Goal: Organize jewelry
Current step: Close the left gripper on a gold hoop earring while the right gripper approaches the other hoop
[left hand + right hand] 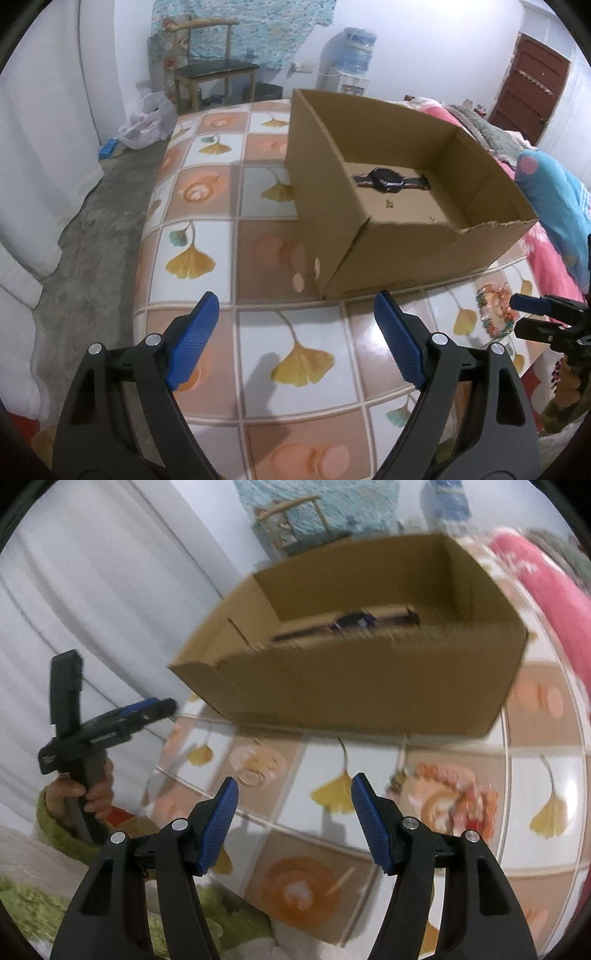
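Observation:
An open cardboard box [373, 254] stands on the tiled-pattern table [207, 206], with a black wristwatch [391, 179] lying flat on its floor. A colourful beaded bracelet [496, 314] lies on the table right of the box, just beside my right gripper [519, 314]. My left gripper [297, 301] hangs open over bare table in front of the box. In the right wrist view my right gripper [295, 781] is open and empty. There the bracelet [461, 797] lies right of its fingers, and the box [351, 686] and watch [354, 622] sit beyond. A small pale ring-like piece [253, 775] lies by the left fingertip.
The table's rounded edge [147, 236] drops to a concrete floor on the left. Pink and blue bedding [550, 192] lies right of the box. A chair [214, 70] and a water dispenser [347, 62] stand by the far wall. A hand [88, 790] holds the left gripper [162, 706].

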Demonstrator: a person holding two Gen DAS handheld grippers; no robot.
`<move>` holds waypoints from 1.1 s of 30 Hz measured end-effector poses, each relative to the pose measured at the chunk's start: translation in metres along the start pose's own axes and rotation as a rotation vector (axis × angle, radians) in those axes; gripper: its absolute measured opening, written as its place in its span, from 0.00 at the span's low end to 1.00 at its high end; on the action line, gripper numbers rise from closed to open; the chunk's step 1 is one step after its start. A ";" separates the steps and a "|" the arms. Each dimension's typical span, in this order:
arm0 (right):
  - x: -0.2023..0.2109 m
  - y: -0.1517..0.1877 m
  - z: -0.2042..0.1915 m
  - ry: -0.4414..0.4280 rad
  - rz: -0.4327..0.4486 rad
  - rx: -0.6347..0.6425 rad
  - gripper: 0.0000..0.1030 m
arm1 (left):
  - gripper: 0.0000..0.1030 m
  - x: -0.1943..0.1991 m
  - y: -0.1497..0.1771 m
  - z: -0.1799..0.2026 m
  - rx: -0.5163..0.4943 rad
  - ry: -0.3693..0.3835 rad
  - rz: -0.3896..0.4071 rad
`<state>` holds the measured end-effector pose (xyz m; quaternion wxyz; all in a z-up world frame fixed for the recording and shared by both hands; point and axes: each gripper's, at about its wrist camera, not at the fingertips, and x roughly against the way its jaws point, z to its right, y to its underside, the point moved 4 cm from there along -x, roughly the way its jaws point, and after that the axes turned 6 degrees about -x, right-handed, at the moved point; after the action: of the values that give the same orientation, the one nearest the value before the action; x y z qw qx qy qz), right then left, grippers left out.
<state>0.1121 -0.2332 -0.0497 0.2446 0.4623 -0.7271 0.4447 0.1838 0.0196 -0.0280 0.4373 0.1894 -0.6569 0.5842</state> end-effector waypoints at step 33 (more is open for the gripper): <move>-0.052 -0.002 -0.011 0.024 0.001 0.019 0.35 | 0.25 -0.052 0.037 0.107 -0.304 0.177 -0.093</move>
<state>0.1367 -0.1999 -0.0832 0.2487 0.4590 -0.7201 0.4572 0.1464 -0.0847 -0.0849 0.5435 0.0989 -0.6872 0.4717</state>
